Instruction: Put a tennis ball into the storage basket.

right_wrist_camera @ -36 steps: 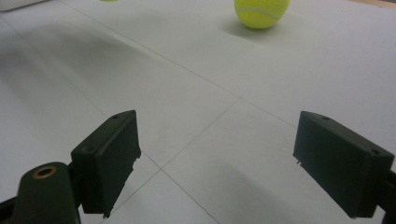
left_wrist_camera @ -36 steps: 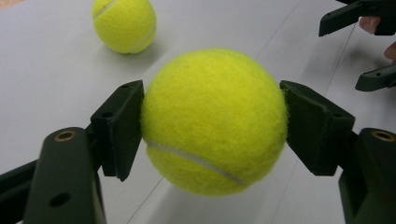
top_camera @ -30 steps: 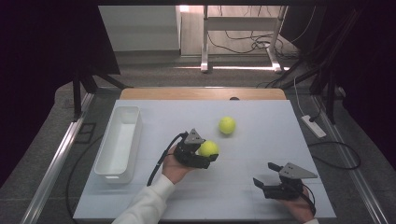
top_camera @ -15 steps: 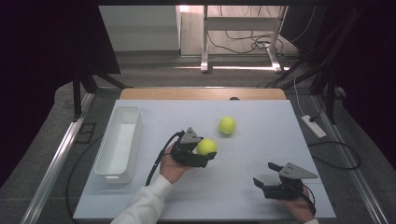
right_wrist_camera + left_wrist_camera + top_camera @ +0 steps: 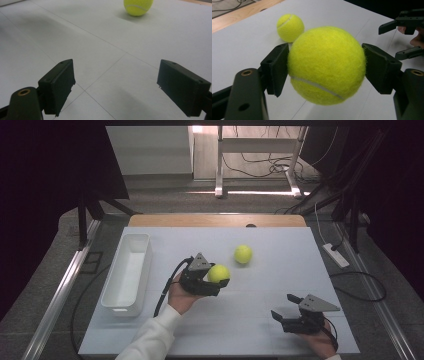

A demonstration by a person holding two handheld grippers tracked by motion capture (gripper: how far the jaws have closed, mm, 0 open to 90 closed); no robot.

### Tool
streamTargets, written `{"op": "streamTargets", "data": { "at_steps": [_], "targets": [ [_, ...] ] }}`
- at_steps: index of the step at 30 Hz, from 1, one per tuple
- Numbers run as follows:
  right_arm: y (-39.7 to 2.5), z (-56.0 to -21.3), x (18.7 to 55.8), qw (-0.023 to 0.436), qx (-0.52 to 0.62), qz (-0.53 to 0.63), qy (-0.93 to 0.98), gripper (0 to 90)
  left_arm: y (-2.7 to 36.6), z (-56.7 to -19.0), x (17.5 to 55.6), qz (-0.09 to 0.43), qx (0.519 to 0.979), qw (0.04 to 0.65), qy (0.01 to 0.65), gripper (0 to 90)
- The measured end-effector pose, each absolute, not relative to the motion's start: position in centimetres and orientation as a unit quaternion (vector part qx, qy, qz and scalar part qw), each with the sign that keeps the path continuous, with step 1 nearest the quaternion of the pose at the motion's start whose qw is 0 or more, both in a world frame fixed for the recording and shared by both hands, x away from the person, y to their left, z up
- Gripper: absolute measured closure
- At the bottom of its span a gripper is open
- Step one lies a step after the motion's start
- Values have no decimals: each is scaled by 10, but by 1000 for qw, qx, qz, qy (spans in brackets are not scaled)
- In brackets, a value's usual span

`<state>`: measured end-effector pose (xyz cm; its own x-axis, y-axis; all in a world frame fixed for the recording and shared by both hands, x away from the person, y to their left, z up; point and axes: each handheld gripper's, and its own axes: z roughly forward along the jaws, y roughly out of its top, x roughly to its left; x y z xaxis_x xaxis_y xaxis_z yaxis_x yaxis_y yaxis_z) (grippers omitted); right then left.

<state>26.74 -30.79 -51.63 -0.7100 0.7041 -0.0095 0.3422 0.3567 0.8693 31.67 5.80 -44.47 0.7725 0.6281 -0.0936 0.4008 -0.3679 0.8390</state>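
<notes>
Tennis ball [image 5: 218, 273] sits clamped between the two jaws of the left gripper [image 5: 216, 281], lifted clear of the table [image 5: 280, 270]; in the left gripper view the ball [image 5: 326, 65] is pressed on both sides by the black pads [image 5: 277, 67], with the white surface visible beneath it. Taking the white bin [image 5: 128, 272] as the landmark, the held ball is to the right of it, a fair gap of bare table between them, and roughly level with the bin's middle. A second ball [image 5: 243, 254] rests on the table farther right of the bin and a little farther from the person, near the held one but apart from it. The right gripper [image 5: 287, 310] is much farther right of the bin, close to the person's edge, its jaws spread wide with nothing between them; its own view looks across bare table toward the loose ball [image 5: 138, 7]. If the ball is meant for the bin, the relation that matters is plain: the bin lies to the left of the left gripper, its long axis running away from the person, so a sideways carry to the left would bring the ball over the opening almost anywhere along its length. The left hand [image 5: 181, 296] is clearly the nearer one to the bin; a ball has no long axis, so only the release height matters
</notes>
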Motion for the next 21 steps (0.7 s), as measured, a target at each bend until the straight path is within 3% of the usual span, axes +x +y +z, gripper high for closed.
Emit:
{"op": "streamTargets", "data": {
  "at_steps": [21],
  "targets": [
    [-308,-516,268,200,329,464,798,142,74,-430,320,142,804,474,330,267]
  ]
}}
